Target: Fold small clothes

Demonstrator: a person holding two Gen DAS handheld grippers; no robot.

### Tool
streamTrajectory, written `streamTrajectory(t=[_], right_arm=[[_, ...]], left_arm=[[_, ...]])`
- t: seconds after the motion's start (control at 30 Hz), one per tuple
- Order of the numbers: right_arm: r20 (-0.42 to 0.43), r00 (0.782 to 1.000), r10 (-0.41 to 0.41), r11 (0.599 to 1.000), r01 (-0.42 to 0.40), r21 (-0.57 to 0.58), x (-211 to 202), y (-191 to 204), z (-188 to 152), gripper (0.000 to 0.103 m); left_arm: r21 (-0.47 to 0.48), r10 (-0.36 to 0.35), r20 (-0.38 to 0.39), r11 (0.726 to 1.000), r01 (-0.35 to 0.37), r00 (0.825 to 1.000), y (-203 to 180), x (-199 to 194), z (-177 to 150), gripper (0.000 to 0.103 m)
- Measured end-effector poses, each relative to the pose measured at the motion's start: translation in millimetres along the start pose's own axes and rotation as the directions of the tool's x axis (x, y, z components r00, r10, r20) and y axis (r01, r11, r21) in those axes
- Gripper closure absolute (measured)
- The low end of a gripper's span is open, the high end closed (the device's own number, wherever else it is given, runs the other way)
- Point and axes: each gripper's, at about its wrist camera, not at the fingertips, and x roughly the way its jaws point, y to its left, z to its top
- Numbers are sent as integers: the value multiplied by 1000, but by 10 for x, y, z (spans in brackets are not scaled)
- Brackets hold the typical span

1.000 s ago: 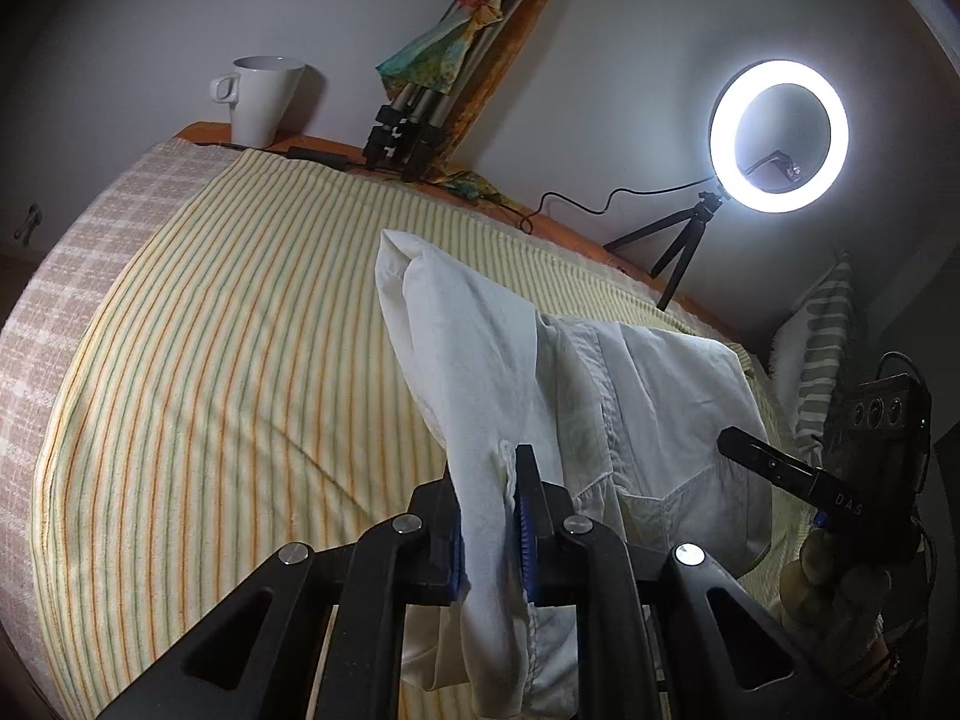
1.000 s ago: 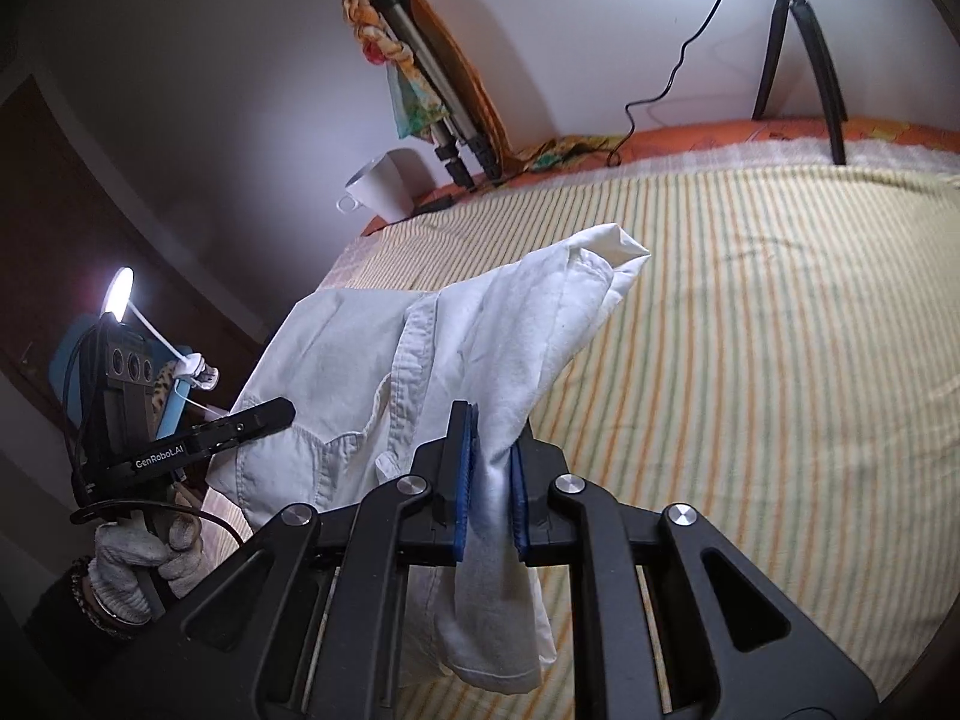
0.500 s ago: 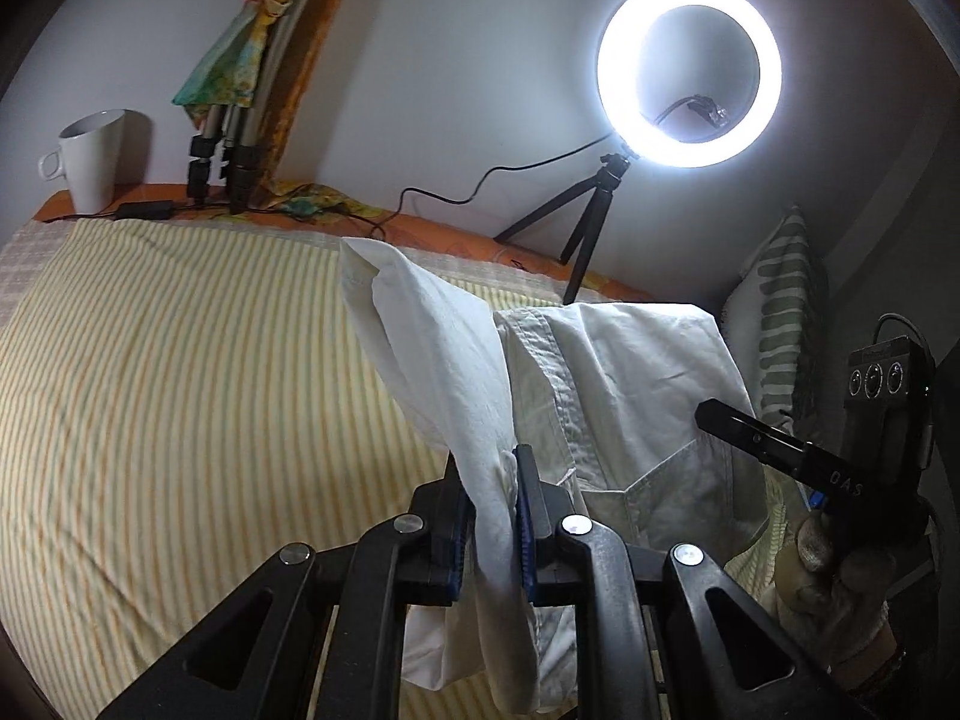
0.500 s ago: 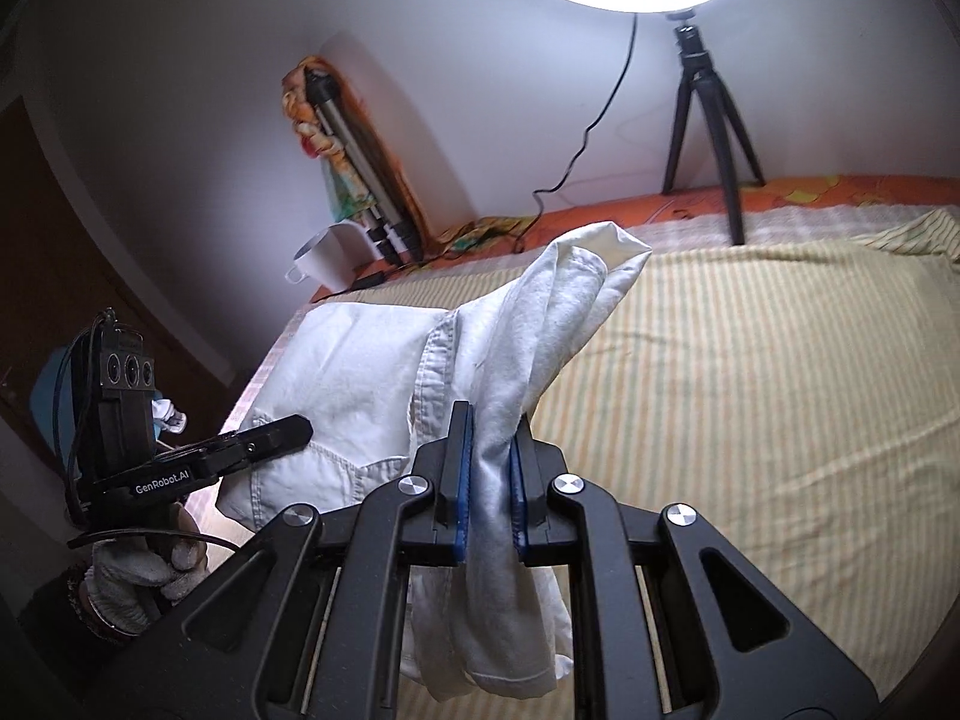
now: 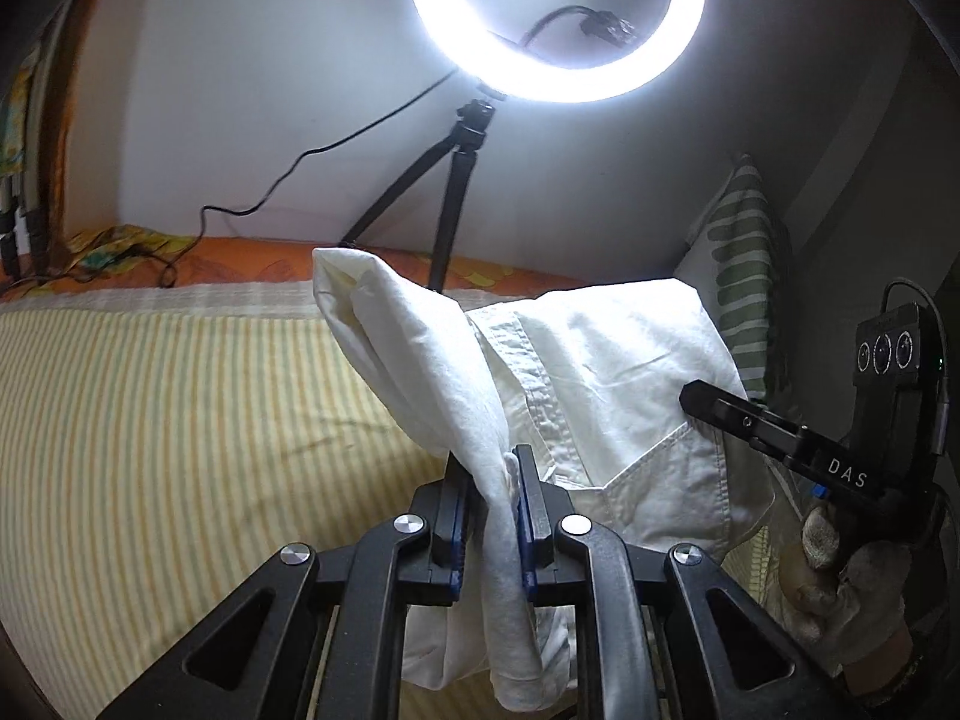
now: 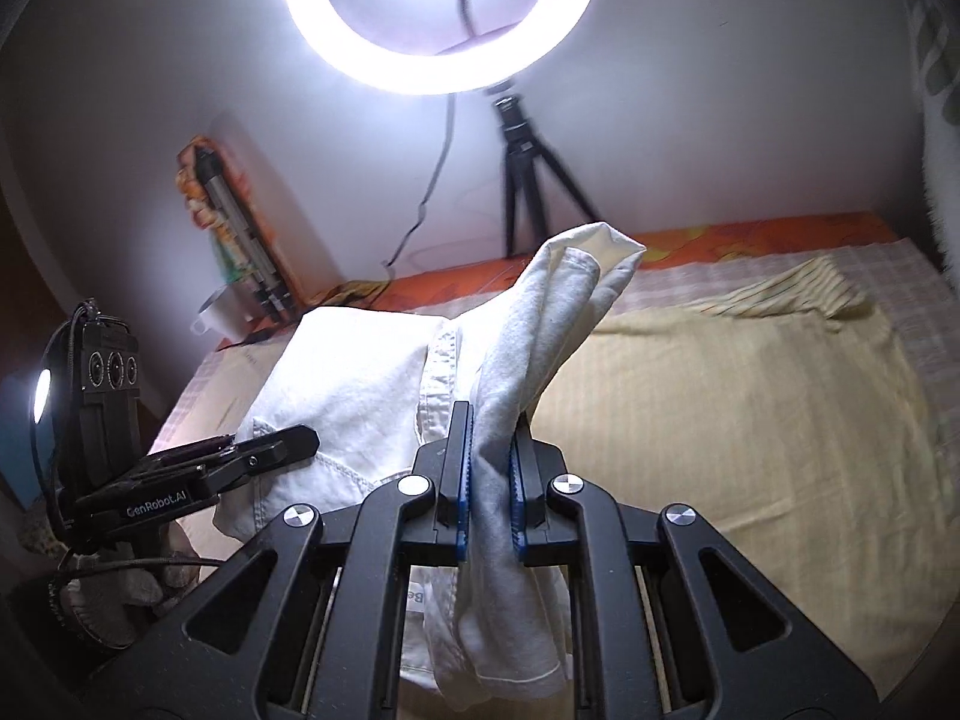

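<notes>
Above the bed's [image 5: 180, 420] near edge my left gripper [image 5: 489, 516] and right gripper [image 6: 487, 480] each pinch a bunched sleeve of the white cotton shirt [image 5: 606, 372], lifted, folding barely begun.

The lower end of the white shirt [image 5: 606, 372] drops behind the left gripper [image 5: 491, 516] and off the bottom edge, so its hem cannot be seen. The ring light [image 5: 555, 69] is cut by the top edge in both views. In the right wrist view the tripod [image 6: 528, 180] is blurred, the mug [image 6: 219, 315] is half hidden behind the shirt, and the pillow [image 6: 936, 60] runs off the right edge.
</notes>
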Motion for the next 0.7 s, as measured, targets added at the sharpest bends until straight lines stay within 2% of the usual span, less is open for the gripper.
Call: streamTrajectory(t=[0.37,0.47,0.7], right_arm=[[92,981,-169,986,169,6,-307,-830,496,92],[91,976,-196,981,196,7,-303,-998,523,92],[63,966,-249,968,249,12,-97,-1347,445,92]], left_arm=[[77,-52,31,996,49,998,-783,854,302,92],[87,-45,24,995,43,999,-900,1040,313,92],[139,21,9,990,-22,1000,-1117,1432,246,92]])
